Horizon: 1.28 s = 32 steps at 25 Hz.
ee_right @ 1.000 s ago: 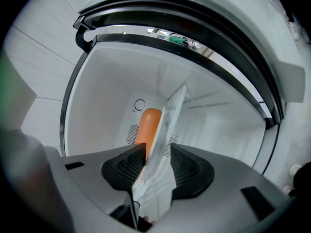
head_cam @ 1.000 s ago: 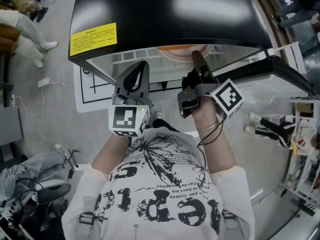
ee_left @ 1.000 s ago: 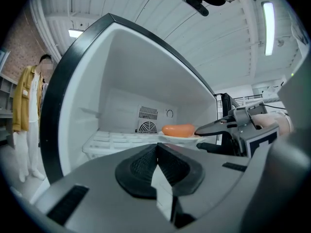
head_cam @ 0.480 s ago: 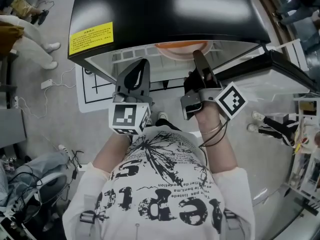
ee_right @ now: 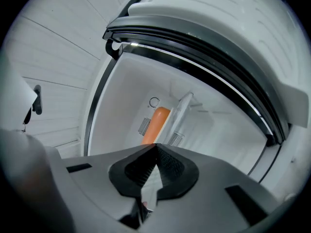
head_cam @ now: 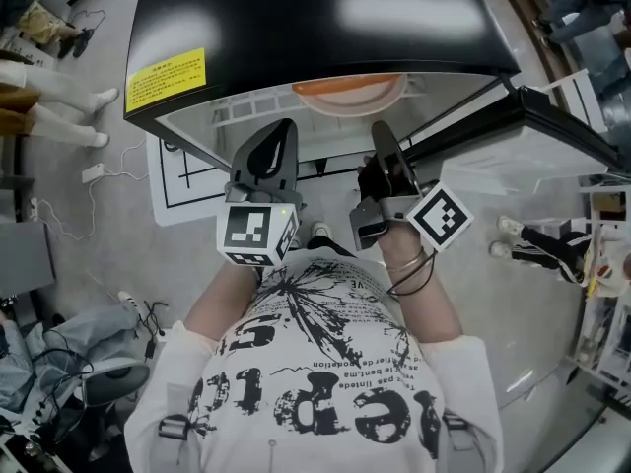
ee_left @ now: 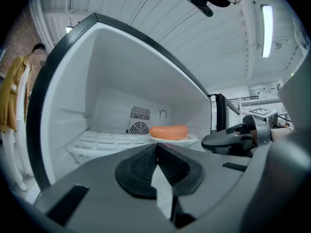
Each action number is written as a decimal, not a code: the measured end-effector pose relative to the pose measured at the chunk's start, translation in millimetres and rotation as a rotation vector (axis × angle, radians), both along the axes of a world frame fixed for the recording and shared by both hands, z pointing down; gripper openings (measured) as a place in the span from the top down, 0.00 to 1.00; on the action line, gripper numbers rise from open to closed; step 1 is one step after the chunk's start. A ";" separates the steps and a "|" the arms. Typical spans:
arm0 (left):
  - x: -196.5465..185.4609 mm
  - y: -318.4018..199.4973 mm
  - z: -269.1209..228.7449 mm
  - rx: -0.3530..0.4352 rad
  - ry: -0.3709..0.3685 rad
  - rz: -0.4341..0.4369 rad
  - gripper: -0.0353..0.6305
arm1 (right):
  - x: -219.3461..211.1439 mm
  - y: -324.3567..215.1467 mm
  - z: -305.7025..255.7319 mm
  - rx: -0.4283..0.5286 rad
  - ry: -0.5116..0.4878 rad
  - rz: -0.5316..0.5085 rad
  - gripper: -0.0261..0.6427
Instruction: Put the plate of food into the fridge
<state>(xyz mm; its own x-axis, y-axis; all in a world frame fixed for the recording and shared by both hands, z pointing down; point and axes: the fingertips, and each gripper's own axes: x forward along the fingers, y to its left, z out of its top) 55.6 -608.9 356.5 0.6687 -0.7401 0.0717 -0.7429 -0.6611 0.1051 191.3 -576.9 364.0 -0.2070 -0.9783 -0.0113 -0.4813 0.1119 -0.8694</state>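
**Plate sits inside the open fridge**

The plate (head_cam: 347,89) with an orange sausage (ee_left: 168,131) rests on the white shelf (ee_left: 99,141), at the right side of the fridge (head_cam: 315,18). The shelf to its left is bare. The left gripper (head_cam: 279,128) and right gripper (head_cam: 383,132) wait outside the near edge, jaws closed on nothing. From above, the fridge top hides most of the plate.
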 end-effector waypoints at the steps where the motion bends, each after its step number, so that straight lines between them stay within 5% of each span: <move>1: 2.1 1.2 0.4 -0.001 -0.001 0.004 0.94 | 0.5 0.5 0.6 0.001 -0.001 -0.002 0.96; 4: 6.9 4.2 -0.6 0.011 -0.017 0.015 0.94 | -0.9 -1.4 -2.8 0.029 0.026 -0.017 0.96; 9: 12.7 8.5 -3.3 0.019 -0.027 0.030 0.94 | -3.6 2.6 -13.1 0.074 0.410 -0.007 0.96; 19: 14.9 14.0 -12.3 0.040 -0.014 0.050 0.94 | -31.7 7.8 -40.2 0.228 0.845 -0.017 0.96; 32: 5.2 7.5 -12.2 0.049 -0.026 0.035 0.94 | -42.8 0.5 -22.2 0.165 0.934 -0.043 0.96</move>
